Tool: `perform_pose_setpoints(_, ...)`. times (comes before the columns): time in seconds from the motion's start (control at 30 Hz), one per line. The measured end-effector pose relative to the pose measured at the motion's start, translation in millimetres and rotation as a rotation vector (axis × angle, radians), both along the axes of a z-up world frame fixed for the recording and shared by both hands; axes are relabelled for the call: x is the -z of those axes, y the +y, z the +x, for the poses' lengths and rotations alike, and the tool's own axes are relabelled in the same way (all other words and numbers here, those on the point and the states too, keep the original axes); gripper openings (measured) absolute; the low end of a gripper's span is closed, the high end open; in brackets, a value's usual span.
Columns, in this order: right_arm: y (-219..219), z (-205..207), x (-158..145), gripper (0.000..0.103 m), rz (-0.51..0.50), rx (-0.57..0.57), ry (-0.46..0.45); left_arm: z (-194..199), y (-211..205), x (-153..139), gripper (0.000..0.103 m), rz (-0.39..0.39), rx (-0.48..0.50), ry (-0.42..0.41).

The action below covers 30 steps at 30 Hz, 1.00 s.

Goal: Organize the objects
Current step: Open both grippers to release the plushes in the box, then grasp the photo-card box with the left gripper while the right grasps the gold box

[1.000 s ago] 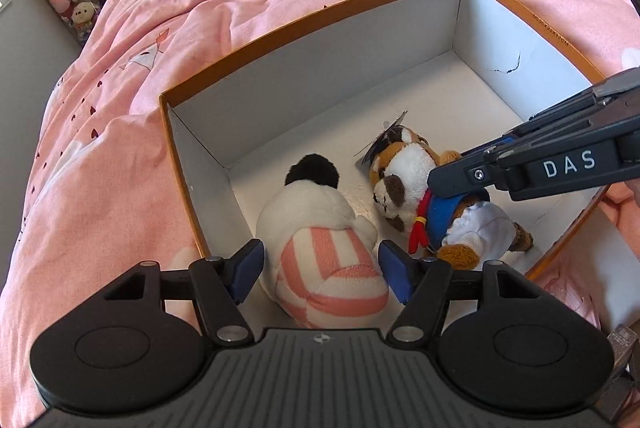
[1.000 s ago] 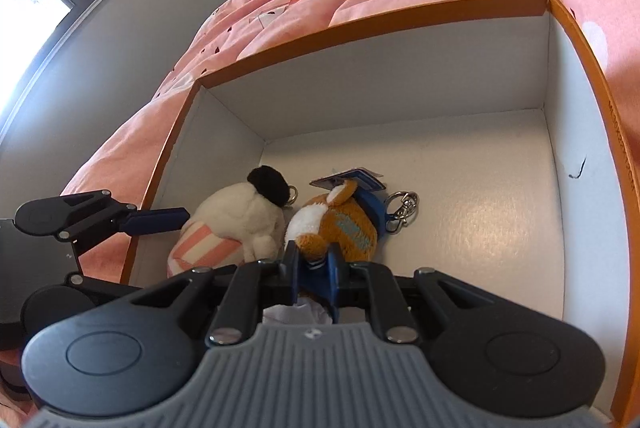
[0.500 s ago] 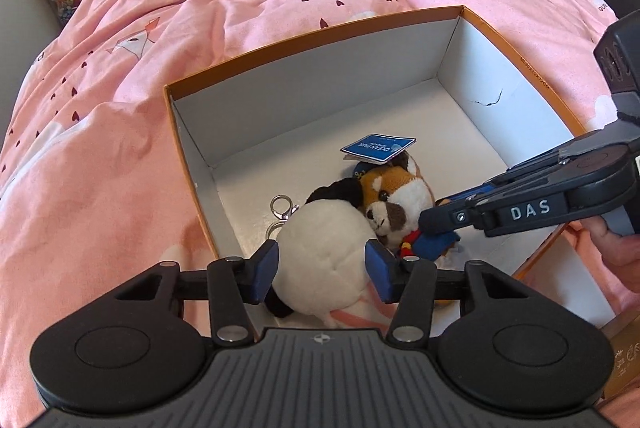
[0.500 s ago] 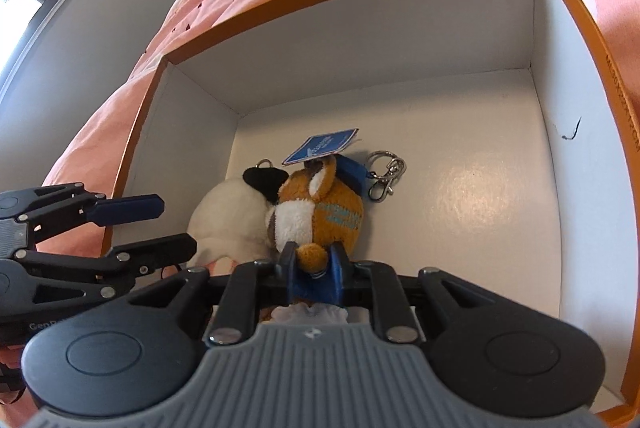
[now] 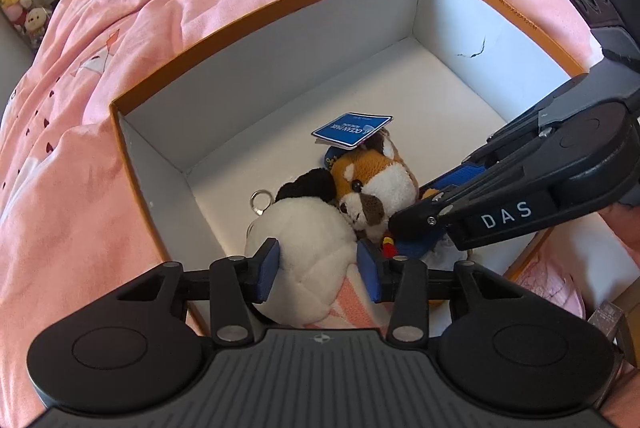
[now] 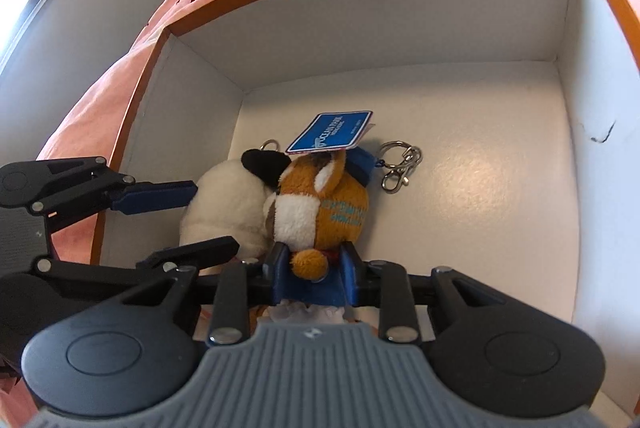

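Two small plush keychain toys lie side by side on the floor of an orange-rimmed white box (image 5: 276, 8) that sits on a pink duvet (image 5: 120, 28), toward the box's near-left corner. The left gripper (image 5: 318, 266) has just been closing, and its blue pads now press into both flanks of the white plush (image 5: 308, 240) (the one with a black tuft and pink stripes), so it looks gripped. The right gripper (image 6: 314, 266) has just been opening around the orange fox plush (image 6: 328, 204); the toy's lower body and paw sit between its blue fingers, which stand close against the fabric, and whether they are pinching cannot be told from the right wrist view. The step in hand appears to be setting both toys neatly inside the box. Next, the right gripper would need to open enough to clear the fox and back away without snagging its tag (image 6: 330, 132) or metal clasp (image 6: 400, 164), while the left decides whether to reposition or release the white plush.
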State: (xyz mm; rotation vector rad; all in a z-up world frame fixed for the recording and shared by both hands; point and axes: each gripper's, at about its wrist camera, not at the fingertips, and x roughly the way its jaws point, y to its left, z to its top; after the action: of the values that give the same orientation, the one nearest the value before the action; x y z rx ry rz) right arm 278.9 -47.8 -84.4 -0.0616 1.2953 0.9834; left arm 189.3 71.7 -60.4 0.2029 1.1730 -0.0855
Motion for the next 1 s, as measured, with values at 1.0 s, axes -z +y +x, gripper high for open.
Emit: perform_pose_setpoints(1.0,-50,-50,-85,0.039,0.058,0.051,-0.277,-74,-14,-75,0.042,-0.273,-0.021,-0.285)
